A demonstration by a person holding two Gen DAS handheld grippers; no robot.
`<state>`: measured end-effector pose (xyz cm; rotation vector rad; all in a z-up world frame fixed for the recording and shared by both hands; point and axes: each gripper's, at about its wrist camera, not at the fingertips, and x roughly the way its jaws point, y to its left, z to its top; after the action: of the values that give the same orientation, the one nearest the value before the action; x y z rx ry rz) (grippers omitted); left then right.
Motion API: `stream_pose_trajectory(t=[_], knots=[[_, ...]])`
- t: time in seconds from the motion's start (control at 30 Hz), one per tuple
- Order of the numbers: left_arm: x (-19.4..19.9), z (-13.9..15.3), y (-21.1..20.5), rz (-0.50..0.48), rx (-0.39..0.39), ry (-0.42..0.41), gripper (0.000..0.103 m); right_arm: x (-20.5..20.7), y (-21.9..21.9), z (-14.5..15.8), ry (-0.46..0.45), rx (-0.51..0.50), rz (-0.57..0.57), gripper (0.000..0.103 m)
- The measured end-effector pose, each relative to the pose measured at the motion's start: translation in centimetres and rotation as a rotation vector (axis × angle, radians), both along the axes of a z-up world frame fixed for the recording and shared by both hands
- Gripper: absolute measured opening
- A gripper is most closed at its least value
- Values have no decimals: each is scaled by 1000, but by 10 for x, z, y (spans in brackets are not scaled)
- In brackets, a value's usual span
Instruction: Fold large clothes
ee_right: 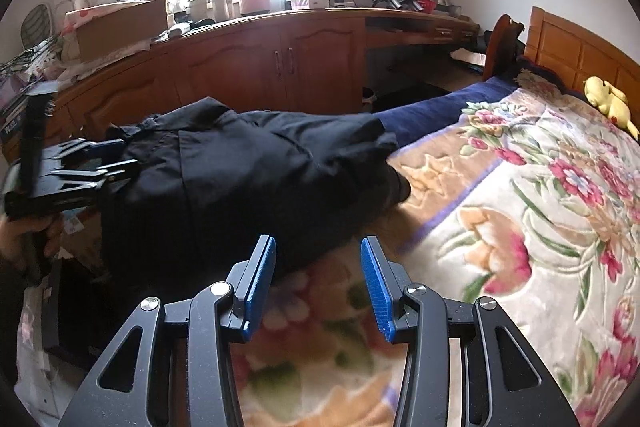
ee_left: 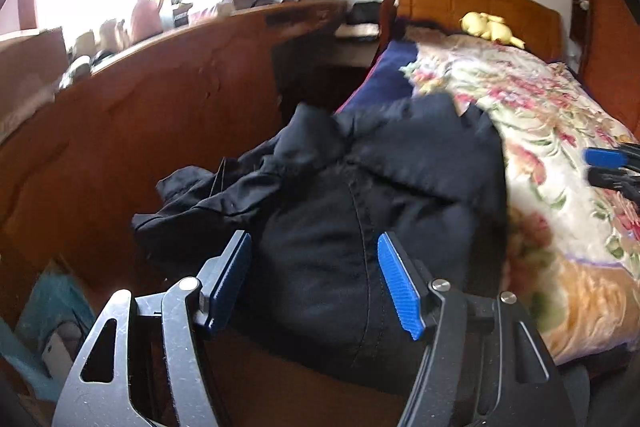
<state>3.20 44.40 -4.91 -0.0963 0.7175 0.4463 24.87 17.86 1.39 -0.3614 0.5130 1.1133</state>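
One black garment (ee_right: 256,163), poss. jacket, bunched at bed (ee_right: 520,227) edge; left gripper (ee_left: 316,287) & right gripper (ee_right: 318,285) fingers apart, empty.

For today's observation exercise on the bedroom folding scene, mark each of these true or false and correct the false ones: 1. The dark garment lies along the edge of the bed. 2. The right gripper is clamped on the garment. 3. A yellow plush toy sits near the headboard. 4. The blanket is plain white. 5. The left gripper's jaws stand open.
1. True: the black garment lies along the bed's edge, partly over the floral blanket.
2. False: the right gripper stands open above the blanket, with nothing between its pads.
3. True: the yellow plush toy lies by the wooden headboard.
4. False: the blanket has a pink and orange flower pattern.
5. True: the left gripper is open, the garment beyond it.
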Motion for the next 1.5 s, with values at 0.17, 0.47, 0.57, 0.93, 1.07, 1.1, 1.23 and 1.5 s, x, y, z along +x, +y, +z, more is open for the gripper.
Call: stream_pose_trajectory(t=[0.17, 0.47, 0.57, 0.93, 1.07, 1.1, 1.23, 1.5], knots=[[-10, -1, 2, 5, -26, -38, 67, -8, -18, -6, 13, -4, -3, 46], [-28, 21, -22, -2, -26, -107, 67, -35, -65, 6, 6, 41, -20, 46], [-30, 32, -34, -15, -30, -136, 78, -44, -81, 9, -10, 51, -27, 46], [-22, 68, -110, -75, 38, -210, 87, -53, -130, 9, -9, 98, -69, 50], [-13, 72, -139, -118, 12, -220, 88, -50, -146, 5, -4, 110, -109, 53], [-10, 71, -148, -137, 7, -220, 88, -49, -151, 4, 1, 114, -118, 55], [2, 65, -181, -186, 17, -212, 88, -50, -164, -1, 3, 120, -158, 61], [31, 42, -245, -268, -27, -189, 88, -51, -193, -17, -16, 114, -250, 70]])
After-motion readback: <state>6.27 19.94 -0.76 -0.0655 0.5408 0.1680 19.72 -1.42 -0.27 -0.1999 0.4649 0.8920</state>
